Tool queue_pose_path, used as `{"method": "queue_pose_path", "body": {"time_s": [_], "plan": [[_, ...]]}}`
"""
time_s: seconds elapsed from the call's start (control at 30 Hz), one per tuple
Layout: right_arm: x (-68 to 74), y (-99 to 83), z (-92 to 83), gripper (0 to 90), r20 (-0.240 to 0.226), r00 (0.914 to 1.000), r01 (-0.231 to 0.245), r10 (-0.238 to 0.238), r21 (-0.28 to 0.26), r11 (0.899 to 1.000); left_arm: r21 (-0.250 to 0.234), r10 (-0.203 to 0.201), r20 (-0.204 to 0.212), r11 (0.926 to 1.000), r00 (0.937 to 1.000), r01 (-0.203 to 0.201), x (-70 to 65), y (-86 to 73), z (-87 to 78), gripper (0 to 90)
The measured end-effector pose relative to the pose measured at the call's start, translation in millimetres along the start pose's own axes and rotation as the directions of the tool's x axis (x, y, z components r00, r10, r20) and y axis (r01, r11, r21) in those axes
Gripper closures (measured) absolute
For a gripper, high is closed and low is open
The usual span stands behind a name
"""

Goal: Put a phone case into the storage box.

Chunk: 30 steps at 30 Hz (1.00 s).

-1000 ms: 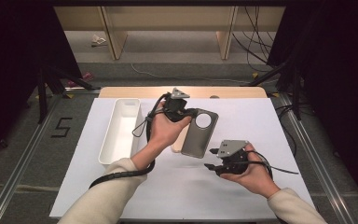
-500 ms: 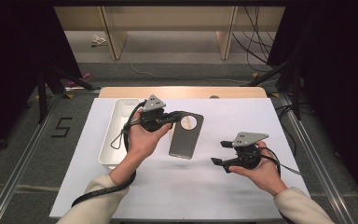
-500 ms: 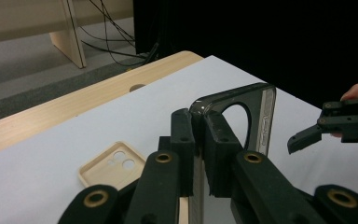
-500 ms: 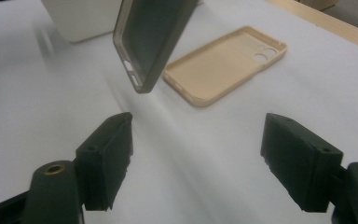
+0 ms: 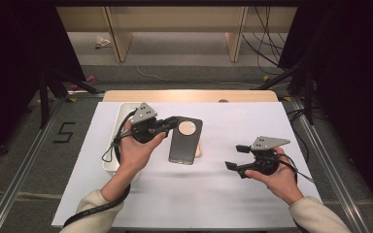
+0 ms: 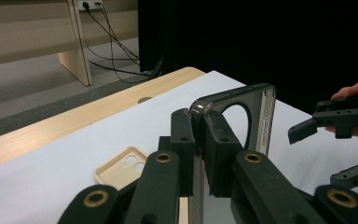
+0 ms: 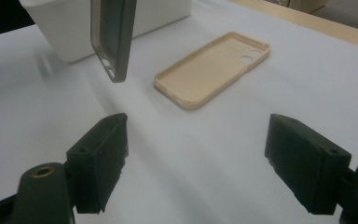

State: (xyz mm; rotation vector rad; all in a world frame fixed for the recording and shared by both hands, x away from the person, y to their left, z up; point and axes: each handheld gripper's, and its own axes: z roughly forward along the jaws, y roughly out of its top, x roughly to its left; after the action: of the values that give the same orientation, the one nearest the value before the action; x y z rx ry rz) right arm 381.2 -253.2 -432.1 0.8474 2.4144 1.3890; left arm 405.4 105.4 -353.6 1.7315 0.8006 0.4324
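My left gripper [image 5: 173,121] is shut on the top edge of a dark grey phone case [image 5: 184,141] with a round camera hole, held up off the white table [image 5: 252,121]. In the left gripper view its pads [image 6: 184,135] pinch the case's rim [image 6: 261,112]. A beige phone case [image 7: 209,70] lies flat on the table, inside up, partly under the dark one [image 7: 114,37]. My right gripper [image 5: 234,157] hovers low at the right. Its jaws have just been opening and stand open [image 7: 196,140] with nothing between them.
A long white tray [image 5: 125,106] stands at the left of the table, close beside my left hand. A wooden board [image 5: 189,95] runs along the table's far edge. Cables and desk legs are on the floor beyond.
My left hand has carried the dark case to the left, nearer the tray. The right hand has drifted right and its jaws have spread wider.
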Motion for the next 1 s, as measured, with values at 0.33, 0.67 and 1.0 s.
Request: {"method": "queue_pose_path", "body": {"time_s": [0.33,0.67,1.0], "plan": [[-1.6,-2.6,-5.8,21.1,0.000,0.9997,-0.026,0.026,-0.035,0.999,-0.015,0.029,-0.004,0.9995,0.9996,-0.029,4.0,3.0,-5.9,82.5],[-1.8,-4.5,-12.9,19.4,0.018,0.9995,-0.027,0.028,-0.057,0.998,-0.037,0.039,-0.008,0.9985,0.9992,-0.040,8.2,8.3,-13.2,82.5],[-1.5,-4.2,-14.0,18.7,0.022,0.9995,-0.023,0.024,-0.063,0.998,-0.063,0.049,-0.011,0.9968,0.9987,-0.050,12.2,15.0,-20.1,82.5]]}}
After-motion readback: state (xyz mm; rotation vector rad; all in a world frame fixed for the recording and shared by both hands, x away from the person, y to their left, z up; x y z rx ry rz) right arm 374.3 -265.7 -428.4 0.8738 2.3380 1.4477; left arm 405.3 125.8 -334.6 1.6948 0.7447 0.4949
